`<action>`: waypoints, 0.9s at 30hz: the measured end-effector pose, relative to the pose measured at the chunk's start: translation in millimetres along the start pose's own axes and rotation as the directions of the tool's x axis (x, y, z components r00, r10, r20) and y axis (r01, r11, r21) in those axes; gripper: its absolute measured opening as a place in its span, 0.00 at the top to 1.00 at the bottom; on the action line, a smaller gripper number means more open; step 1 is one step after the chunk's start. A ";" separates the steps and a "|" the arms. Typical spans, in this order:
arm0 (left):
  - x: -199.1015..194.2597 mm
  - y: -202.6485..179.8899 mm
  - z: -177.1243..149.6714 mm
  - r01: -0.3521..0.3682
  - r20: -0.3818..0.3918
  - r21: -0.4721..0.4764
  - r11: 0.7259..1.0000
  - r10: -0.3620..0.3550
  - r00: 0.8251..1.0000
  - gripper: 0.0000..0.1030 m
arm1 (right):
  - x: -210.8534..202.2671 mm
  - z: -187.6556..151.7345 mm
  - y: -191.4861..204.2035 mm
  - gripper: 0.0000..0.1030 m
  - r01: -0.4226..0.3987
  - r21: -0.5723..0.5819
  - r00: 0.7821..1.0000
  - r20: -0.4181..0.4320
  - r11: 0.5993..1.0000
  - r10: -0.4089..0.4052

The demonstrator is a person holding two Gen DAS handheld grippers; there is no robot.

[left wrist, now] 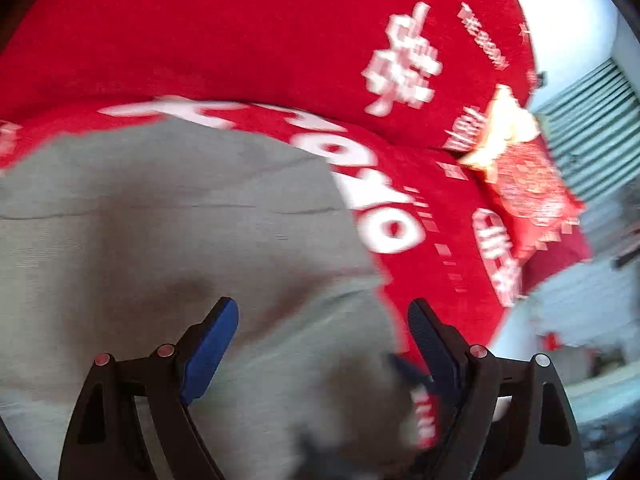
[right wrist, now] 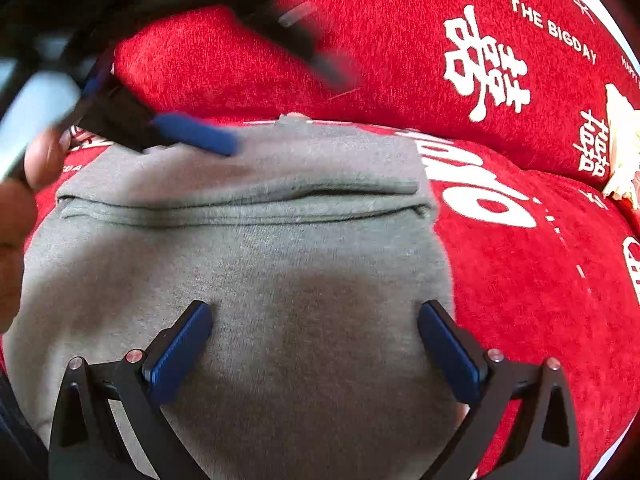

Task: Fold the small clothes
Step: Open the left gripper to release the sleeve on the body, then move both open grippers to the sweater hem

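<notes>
A grey knitted garment (right wrist: 280, 248) lies folded on the red cover, with a fold edge running across its far part. My right gripper (right wrist: 316, 314) hovers open over its near half, nothing between the blue pads. My left gripper (right wrist: 288, 110) shows blurred at the garment's far left edge, open, one blue pad (right wrist: 196, 134) just above the cloth and a hand (right wrist: 24, 184) behind it. In the left wrist view, which is motion-blurred, the left gripper (left wrist: 322, 316) stands open over the grey garment (left wrist: 160, 232), holding nothing.
The red cover (right wrist: 520, 280) with white lettering spreads under and behind the garment, rising into a backrest (left wrist: 240, 32). A red cushion with a cream fringe (left wrist: 528, 188) lies at the right. Beyond it are a pale wall and grey slats (left wrist: 592, 128).
</notes>
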State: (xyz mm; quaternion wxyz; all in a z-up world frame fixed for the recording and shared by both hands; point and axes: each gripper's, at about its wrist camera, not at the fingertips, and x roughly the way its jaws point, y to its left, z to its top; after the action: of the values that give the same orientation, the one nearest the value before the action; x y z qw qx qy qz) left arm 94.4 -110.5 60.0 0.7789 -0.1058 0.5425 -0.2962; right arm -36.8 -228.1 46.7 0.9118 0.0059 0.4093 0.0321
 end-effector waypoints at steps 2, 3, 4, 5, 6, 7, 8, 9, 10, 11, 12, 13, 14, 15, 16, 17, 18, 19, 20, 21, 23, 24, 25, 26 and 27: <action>-15.3 12.9 -6.9 -0.110 0.046 0.016 0.994 0.109 0.993 0.15 | -17.5 6.7 -3.1 0.00 0.023 -0.004 0.996 0.087 1.000 -0.022; -23.6 20.9 -11.0 -0.188 0.073 0.019 0.982 0.186 0.980 0.15 | -22.8 11.0 -3.6 0.00 0.025 -0.011 0.993 0.113 1.000 -0.024; -28.6 27.5 -14.3 -0.261 0.095 0.020 0.965 0.258 0.962 0.15 | -25.1 16.9 -4.0 0.00 0.022 -0.015 0.992 0.127 1.000 -0.020; -32.8 32.4 -17.4 -0.317 0.112 0.022 0.948 0.313 0.943 0.15 | -24.0 24.7 -4.2 0.00 0.012 -0.016 0.992 0.126 1.000 -0.010; -37.9 38.9 -22.0 -0.405 0.141 0.018 0.914 0.399 0.906 0.15 | -19.1 34.3 -3.8 0.00 -0.006 -0.015 0.994 0.109 1.000 0.007; -41.4 44.4 -24.5 -0.438 0.153 0.011 0.899 0.431 0.889 0.15 | -14.0 42.6 -2.9 0.00 -0.017 -0.013 0.995 0.097 1.000 0.019; -44.4 50.9 -27.0 -0.463 0.163 0.000 0.886 0.457 0.874 0.15 | -8.5 51.2 -1.1 0.00 -0.023 -0.012 0.996 0.089 1.000 0.024; -47.6 57.4 -29.6 -0.483 0.175 -0.020 0.875 0.479 0.860 0.15 | -2.0 59.2 2.0 0.00 -0.021 -0.016 0.996 0.082 1.000 0.023; -49.1 63.9 -30.5 -0.496 0.182 -0.034 0.868 0.493 0.851 0.15 | 2.8 64.4 5.4 0.00 -0.021 -0.022 0.997 0.073 1.000 0.022; -50.3 69.1 -31.7 -0.508 0.184 -0.047 0.860 0.508 0.842 0.15 | 8.6 68.2 9.8 0.00 -0.021 -0.027 0.998 0.058 0.999 0.022; -51.7 75.3 -34.0 -0.512 0.184 -0.053 0.858 0.512 0.839 0.15 | 14.7 70.3 14.6 0.00 -0.024 -0.033 0.999 0.043 0.999 0.026; -50.9 81.3 -35.0 -0.510 0.178 -0.061 0.858 0.512 0.840 0.15 | 20.6 73.6 18.1 0.00 -0.028 -0.038 0.999 0.032 0.999 0.029; -49.4 85.1 -35.0 -0.510 0.172 -0.064 0.858 0.512 0.841 0.15 | 27.5 76.4 21.8 0.00 -0.024 -0.051 1.000 0.018 0.998 0.025; -46.4 88.9 -34.1 -0.512 0.165 -0.066 0.856 0.516 0.841 0.15 | 32.4 77.1 25.0 0.00 -0.018 -0.064 1.000 0.006 0.998 0.019; -43.8 93.2 -34.2 -0.515 0.159 -0.067 0.854 0.519 0.840 0.15 | 41.2 77.9 24.3 0.00 -0.007 -0.075 1.000 -0.016 0.997 0.006; -41.6 97.6 -34.6 -0.517 0.152 -0.070 0.853 0.521 0.840 0.15 | 49.5 77.4 24.1 0.00 0.012 -0.080 0.999 -0.046 0.997 -0.016; -38.2 102.1 -34.6 -0.518 0.141 -0.073 0.852 0.523 0.840 0.15 | 59.2 75.0 20.7 0.00 0.038 -0.075 0.995 -0.086 0.996 -0.045; -34.9 107.4 -36.3 -0.517 0.128 -0.080 0.852 0.524 0.842 0.15 | 66.3 71.7 14.4 0.00 0.053 -0.054 0.991 -0.117 0.997 -0.059; -32.4 110.7 -37.7 -0.514 0.122 -0.083 0.853 0.521 0.845 0.15 | 70.8 70.1 4.3 0.00 0.035 -0.006 0.991 -0.133 0.999 -0.035; -31.1 114.2 -39.0 -0.513 0.127 -0.082 0.854 0.520 0.845 0.15 | 71.5 70.4 -6.4 0.01 0.006 0.052 0.991 -0.135 0.999 0.001; -30.1 112.2 -41.5 -0.519 0.143 -0.068 0.852 0.523 0.840 0.15 | 71.2 73.0 -10.7 0.01 0.020 0.062 0.990 -0.138 0.998 -0.011; -29.8 111.0 -41.6 -0.523 0.144 -0.064 0.850 0.526 0.838 0.15 | 70.3 73.6 -7.5 0.01 0.044 0.042 0.989 -0.142 0.998 -0.037; -30.9 108.6 -41.9 -0.526 0.148 -0.062 0.849 0.529 0.836 0.15 | 66.6 73.6 -3.0 0.00 0.070 0.026 0.988 -0.138 0.997 -0.066; -32.6 107.3 -42.7 -0.524 0.155 -0.063 0.849 0.527 0.835 0.15 | 62.0 73.4 0.9 0.00 0.077 0.022 0.989 -0.127 0.997 -0.073; -34.7 106.6 -44.8 -0.520 0.161 -0.067 0.852 0.523 0.837 0.15 | 54.3 72.6 5.6 0.00 0.055 0.024 0.993 -0.106 0.998 -0.052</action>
State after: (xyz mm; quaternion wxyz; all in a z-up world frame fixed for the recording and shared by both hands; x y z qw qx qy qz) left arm 82.5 2.0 17.8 0.8730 0.0125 0.4841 -0.0572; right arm 53.0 -217.9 54.6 0.8892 0.0052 0.4574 0.0023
